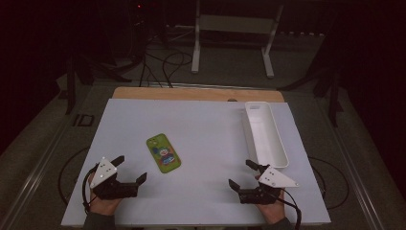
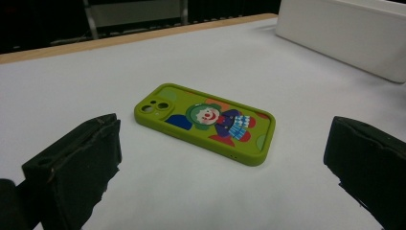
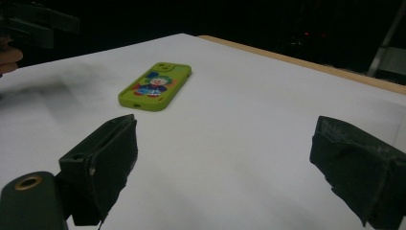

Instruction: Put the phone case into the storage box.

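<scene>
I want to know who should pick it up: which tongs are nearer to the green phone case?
Left. The left tongs sit open just below-left of the green phone case; the right tongs are open farther away, near the white tray.

Left gripper (image 1: pixel 130 169): held low over the white table sheet (image 1: pixel 210 124), near its front-left corner. Jaws spread wide, nothing between them, both black pads (image 2: pixel 76 163) clear of the sheet. Grey three-cornered plate on top. Hand wraps the body from behind, forearm entering over the sheet's near edge.

Right gripper (image 1: pixel 243 174): mirror pose near the sheet's front-right corner. Jaws wide apart, empty; pads (image 3: pixel 103 158) hover above the sheet. Grey plate on top, hand behind the body, cable trailing past the near edge. Grippers well apart.
</scene>
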Available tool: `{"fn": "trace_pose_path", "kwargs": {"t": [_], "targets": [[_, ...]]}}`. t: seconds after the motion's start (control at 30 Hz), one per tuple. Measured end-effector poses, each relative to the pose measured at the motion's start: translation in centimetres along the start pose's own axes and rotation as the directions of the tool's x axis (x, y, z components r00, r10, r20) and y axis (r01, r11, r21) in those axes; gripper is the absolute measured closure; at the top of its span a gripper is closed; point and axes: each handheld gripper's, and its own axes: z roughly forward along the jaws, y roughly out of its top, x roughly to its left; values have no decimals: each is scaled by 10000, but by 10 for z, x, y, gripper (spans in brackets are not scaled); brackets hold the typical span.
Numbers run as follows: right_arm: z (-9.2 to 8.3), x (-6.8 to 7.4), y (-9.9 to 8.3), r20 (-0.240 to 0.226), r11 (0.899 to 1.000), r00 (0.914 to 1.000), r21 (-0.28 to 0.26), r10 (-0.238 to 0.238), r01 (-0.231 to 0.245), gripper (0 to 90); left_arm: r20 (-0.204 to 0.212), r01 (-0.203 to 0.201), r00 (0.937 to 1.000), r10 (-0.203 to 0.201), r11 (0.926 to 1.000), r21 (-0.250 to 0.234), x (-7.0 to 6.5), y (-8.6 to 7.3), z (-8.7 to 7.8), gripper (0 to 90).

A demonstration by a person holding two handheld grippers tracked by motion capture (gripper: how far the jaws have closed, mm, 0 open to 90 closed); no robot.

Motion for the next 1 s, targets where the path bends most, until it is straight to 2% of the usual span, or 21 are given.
{"fn": "trace_pose_path", "kwargs": {"t": [0.57, 0.77, 1.0], "targets": [[0, 1, -1, 23, 10000, 10000, 34, 3, -4, 87, 187, 155, 9997, -155, 9999, 10, 0, 2, 0, 0], [0, 1, -1, 42, 10000, 10000, 59, -4, 4, 86, 187, 7, 9998, -8, 10000, 72, -2, 4, 2, 16], [1, 0, -1, 43, 10000, 10000, 62, -46, 45, 87, 427, -39, 9991, 37, 10000, 42, -4, 14, 1, 53]]}}
